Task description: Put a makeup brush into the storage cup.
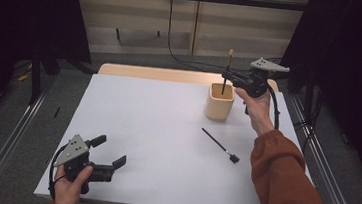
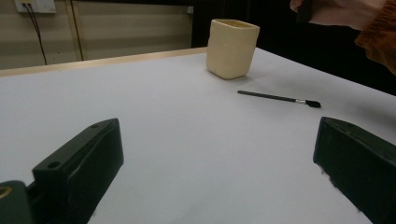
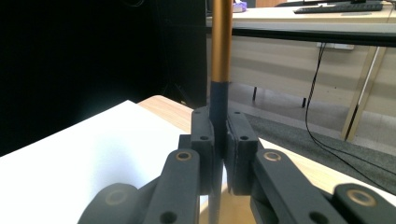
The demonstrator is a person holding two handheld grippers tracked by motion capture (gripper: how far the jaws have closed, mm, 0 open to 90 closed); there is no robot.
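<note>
Keep right gripper (image 1: 227, 76) clamped on upright brush (image 1: 228, 66), lower straight into cup (image 1: 219, 101); left gripper (image 1: 111, 156), jaws wide, waits at 7 o'clock.

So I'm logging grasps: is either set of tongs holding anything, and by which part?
The right tongs grip an upright brush on its dark lower shaft, over the cup. The left tongs are open, holding nothing.

no text, label, brand, number or sign can be read in any view.
</note>
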